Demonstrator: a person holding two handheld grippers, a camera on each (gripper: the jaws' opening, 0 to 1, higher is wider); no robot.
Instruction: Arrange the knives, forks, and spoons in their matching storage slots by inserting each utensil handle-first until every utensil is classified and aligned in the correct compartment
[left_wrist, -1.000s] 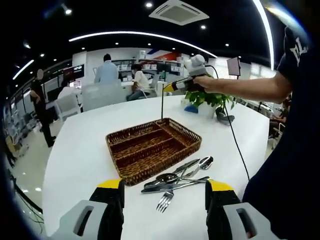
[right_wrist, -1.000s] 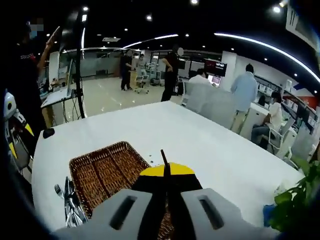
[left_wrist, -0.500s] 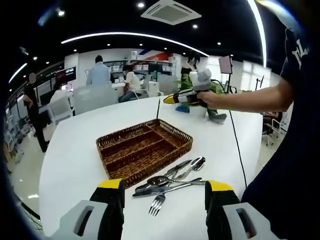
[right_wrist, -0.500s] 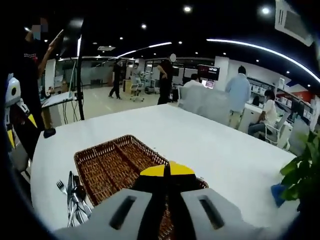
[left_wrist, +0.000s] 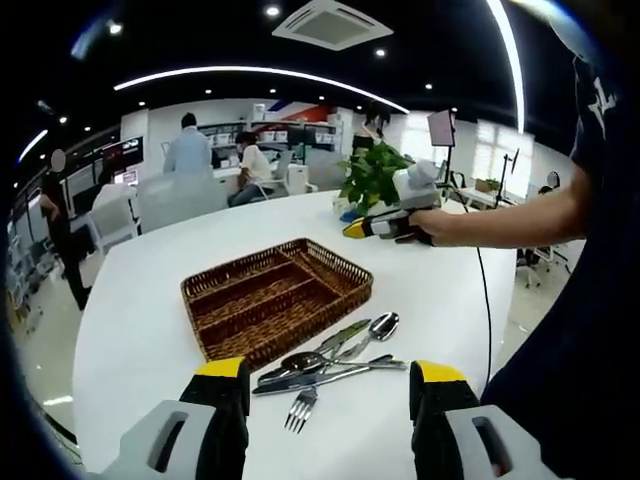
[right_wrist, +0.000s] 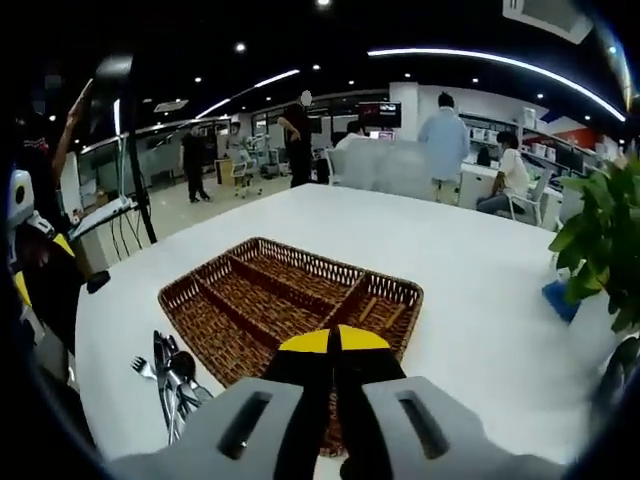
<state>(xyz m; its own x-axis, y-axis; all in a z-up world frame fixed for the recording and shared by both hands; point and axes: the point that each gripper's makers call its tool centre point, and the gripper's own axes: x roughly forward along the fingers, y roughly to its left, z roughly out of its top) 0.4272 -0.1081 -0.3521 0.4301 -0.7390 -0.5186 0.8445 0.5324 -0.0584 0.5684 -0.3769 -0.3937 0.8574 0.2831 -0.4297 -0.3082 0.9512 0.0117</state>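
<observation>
Left gripper (left_wrist: 328, 385) at bottom of left gripper view, jaws spread wide w/ nothing between them, hanging above white table (left_wrist: 140, 320). Just beyond the yellow tips, lower centre, the utensil pile (left_wrist: 325, 362): a fork (left_wrist: 299, 408) w/ tines toward the camera, spoons and what looks like a knife lying crossed, touching each other, beside the near edge of the wicker tray (left_wrist: 275, 297). Tray sits mid-frame, long dividers running along it plus a short cross compartment at its far right end; slots look bare. Right gripper (left_wrist: 372, 227) at centre right of the same view, held in a person's hand (left_wrist: 425, 228), hovering past the tray's far corner, well apart from the pile. In right gripper view, right gripper (right_wrist: 334, 342) at bottom centre, jaws pressed together, yellow tips touching; can't tell if anything thin is pinched. Tray (right_wrist: 290, 300) right behind the tips; utensil pile (right_wrist: 170, 375) lower left. Potted plant (right_wrist: 598, 230) at right edge.
</observation>
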